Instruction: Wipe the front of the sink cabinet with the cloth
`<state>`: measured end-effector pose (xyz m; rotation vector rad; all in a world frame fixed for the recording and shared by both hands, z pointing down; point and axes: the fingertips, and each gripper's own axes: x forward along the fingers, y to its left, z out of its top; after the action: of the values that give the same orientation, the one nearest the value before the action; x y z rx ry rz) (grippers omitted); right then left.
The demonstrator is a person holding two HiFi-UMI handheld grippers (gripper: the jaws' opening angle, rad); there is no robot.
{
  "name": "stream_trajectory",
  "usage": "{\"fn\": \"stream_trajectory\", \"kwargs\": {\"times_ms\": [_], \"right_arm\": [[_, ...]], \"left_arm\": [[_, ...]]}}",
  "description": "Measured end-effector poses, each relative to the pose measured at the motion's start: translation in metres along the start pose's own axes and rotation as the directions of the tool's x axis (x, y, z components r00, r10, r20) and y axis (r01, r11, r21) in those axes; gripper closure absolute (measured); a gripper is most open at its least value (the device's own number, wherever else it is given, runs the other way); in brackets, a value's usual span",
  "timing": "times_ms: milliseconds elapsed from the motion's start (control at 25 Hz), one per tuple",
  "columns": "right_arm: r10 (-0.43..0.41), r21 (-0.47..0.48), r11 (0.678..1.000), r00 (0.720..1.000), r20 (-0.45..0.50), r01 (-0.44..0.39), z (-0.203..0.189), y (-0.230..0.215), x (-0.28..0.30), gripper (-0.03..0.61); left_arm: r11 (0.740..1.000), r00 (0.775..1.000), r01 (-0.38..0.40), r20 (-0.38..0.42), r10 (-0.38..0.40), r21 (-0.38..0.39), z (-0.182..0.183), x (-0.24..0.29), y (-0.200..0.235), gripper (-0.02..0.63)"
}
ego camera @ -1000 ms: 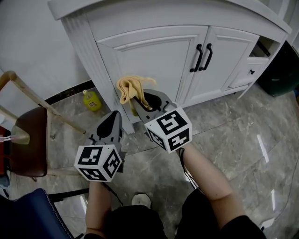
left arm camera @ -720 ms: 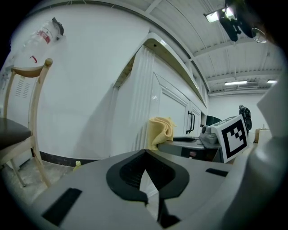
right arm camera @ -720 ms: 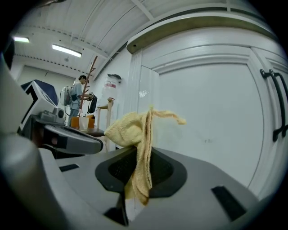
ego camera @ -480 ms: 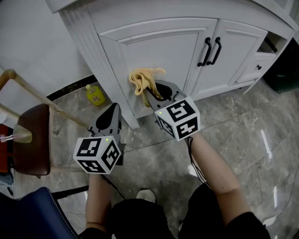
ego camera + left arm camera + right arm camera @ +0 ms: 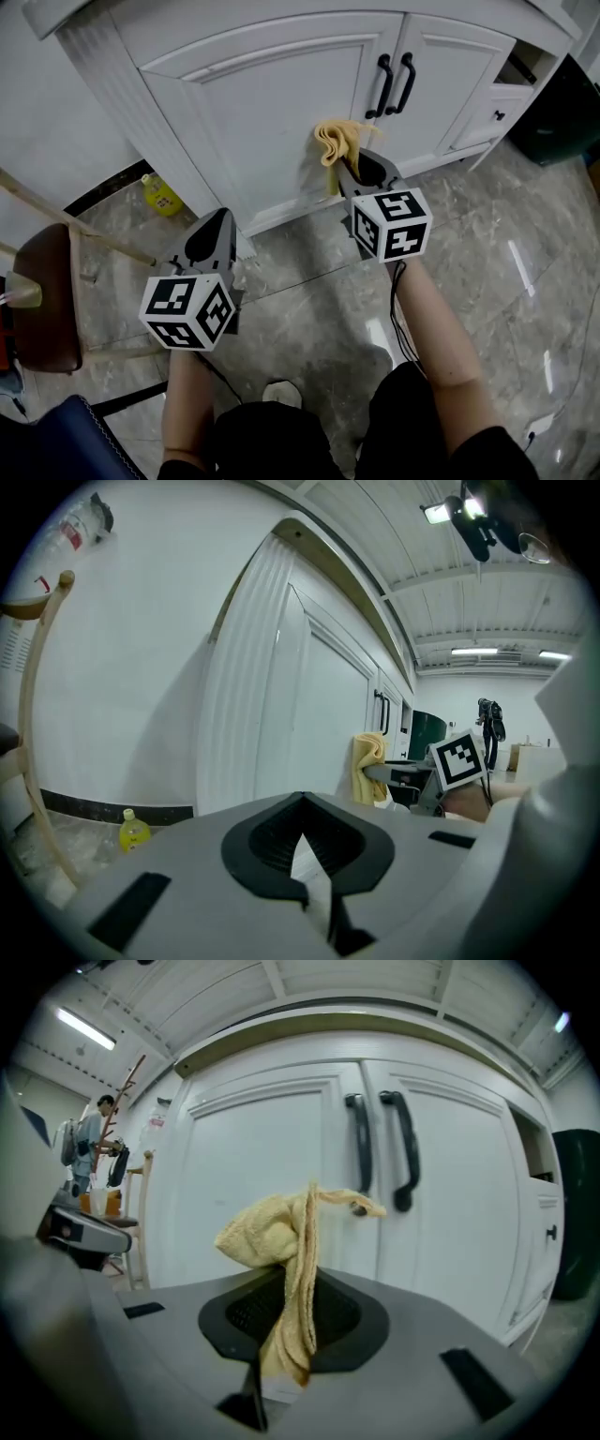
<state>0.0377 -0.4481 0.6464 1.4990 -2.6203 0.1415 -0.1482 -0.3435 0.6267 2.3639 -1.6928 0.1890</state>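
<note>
The white sink cabinet (image 5: pixel 253 103) has two doors with black handles (image 5: pixel 394 84). My right gripper (image 5: pixel 345 161) is shut on a crumpled yellow cloth (image 5: pixel 336 139), which is held against the lower right part of the left door, just below the handles. In the right gripper view the cloth (image 5: pixel 281 1241) stands up from the gripper (image 5: pixel 302 1274), in front of the doors and handles (image 5: pixel 380 1152). My left gripper (image 5: pixel 217 227) hangs lower left, near the cabinet's left corner post, shut and holding nothing. From the left gripper (image 5: pixel 300 829) view the cloth (image 5: pixel 368 766) shows further along the cabinet front.
A yellow bottle (image 5: pixel 159 195) stands on the floor by the cabinet's left side. A wooden chair (image 5: pixel 47 291) is at the left, a blue seat (image 5: pixel 56 441) at the bottom left. A dark bin (image 5: pixel 562 112) and open drawers (image 5: pixel 511 80) are at the right.
My right gripper has carried the cloth to the right across the left door, from near its left edge toward the handles. The left gripper has stayed about where it was.
</note>
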Motion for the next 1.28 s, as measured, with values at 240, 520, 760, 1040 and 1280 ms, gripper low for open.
{"fn": "stream_trajectory", "kwargs": {"times_ms": [240,520,760,1040,1280], "right_arm": [[-0.116,0.107,0.988,0.993,0.008,0.115,-0.007,-0.057,-0.017,0.497],[-0.115,0.113,0.987,0.993,-0.008,0.115,-0.024,-0.046,-0.018,0.497],[0.056,0.107,0.993,0.998,0.009,-0.057,-0.045,0.037,-0.004,0.497],[0.313,-0.016,0.950,0.950,-0.008,-0.313,-0.063,0.151,0.017,0.497],[0.404,-0.036,0.914,0.914,-0.032,-0.405,-0.079,0.199,0.032,0.497]], "left_arm": [[1.000,0.999,0.029,-0.012,-0.030,-0.010,-0.010,0.009,-0.010,0.598],[1.000,1.000,0.014,-0.017,-0.014,-0.004,-0.017,0.004,-0.001,0.598],[1.000,1.000,-0.011,-0.017,0.011,0.015,-0.024,-0.008,0.009,0.598],[0.999,0.999,-0.021,-0.033,0.022,0.036,-0.043,-0.022,0.023,0.598],[0.998,0.997,-0.055,-0.047,0.055,0.018,-0.052,-0.031,0.041,0.598]]}}
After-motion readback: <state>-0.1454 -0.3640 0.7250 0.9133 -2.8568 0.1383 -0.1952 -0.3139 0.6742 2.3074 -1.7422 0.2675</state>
